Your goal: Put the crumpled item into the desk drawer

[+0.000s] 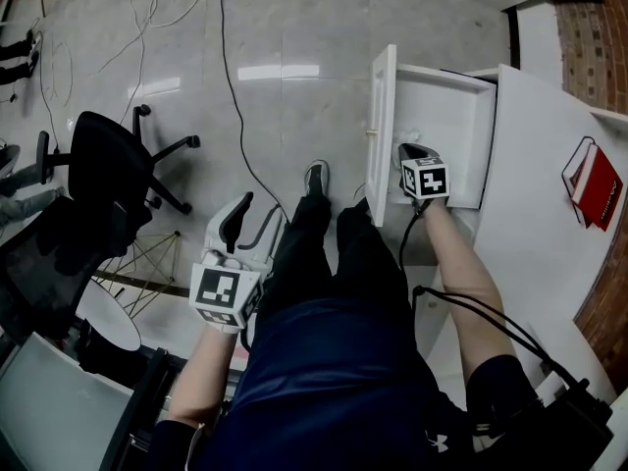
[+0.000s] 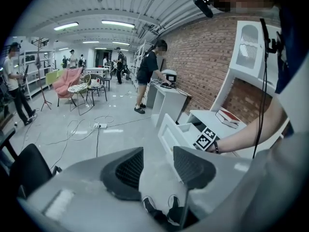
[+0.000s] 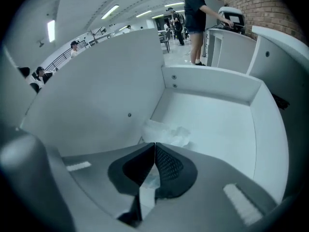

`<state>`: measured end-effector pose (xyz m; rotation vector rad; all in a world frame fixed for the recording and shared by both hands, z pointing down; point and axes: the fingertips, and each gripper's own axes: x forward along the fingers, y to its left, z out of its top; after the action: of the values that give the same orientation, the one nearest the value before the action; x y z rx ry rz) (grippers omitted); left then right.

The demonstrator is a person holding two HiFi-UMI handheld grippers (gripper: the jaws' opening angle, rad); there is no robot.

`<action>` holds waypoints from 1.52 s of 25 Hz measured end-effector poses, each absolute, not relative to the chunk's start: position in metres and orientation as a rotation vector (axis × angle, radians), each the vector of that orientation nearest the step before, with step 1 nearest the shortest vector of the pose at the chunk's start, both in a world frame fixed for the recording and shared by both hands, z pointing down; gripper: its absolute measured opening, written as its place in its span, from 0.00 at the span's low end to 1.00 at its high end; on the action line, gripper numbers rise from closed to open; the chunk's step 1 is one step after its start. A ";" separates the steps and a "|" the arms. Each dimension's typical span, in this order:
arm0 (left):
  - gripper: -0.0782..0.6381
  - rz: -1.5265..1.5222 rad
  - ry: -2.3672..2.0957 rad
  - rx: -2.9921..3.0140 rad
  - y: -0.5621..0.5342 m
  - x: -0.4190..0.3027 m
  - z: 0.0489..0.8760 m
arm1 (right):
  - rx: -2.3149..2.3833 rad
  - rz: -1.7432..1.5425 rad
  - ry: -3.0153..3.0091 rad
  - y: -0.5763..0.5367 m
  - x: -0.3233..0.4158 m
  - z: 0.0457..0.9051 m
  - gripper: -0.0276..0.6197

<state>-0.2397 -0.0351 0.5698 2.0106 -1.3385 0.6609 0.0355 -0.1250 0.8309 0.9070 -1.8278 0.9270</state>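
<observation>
One item (image 3: 166, 132) is pinched in the right gripper's (image 3: 154, 148) jaws inside the drawer (image 3: 217, 124); release is judged due next. The left gripper's (image 2: 158, 154) jaws are parted, empty.

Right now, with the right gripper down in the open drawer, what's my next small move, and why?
Probably open the right gripper. Its jaws are shut on the crumpled white item, which sits inside the drawer, low near its floor as far as I can tell, so letting go should leave it in there.
</observation>
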 end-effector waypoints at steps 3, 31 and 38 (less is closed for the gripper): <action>0.39 0.665 -1.337 1.999 -0.031 -0.242 0.574 | 0.890 0.930 -1.809 -0.122 0.033 0.838 0.06; 0.39 0.542 -1.253 2.319 -0.082 -0.162 0.501 | 1.383 0.726 -2.203 -0.151 0.078 0.588 0.20; 0.39 0.434 -1.260 2.427 -0.106 -0.136 0.457 | 1.528 0.521 -2.309 -0.141 0.100 0.484 0.20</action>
<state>-0.1356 -0.1061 0.4571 2.4268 -1.2604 0.4342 0.0999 -0.1411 0.4840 1.5283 -2.3086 0.5212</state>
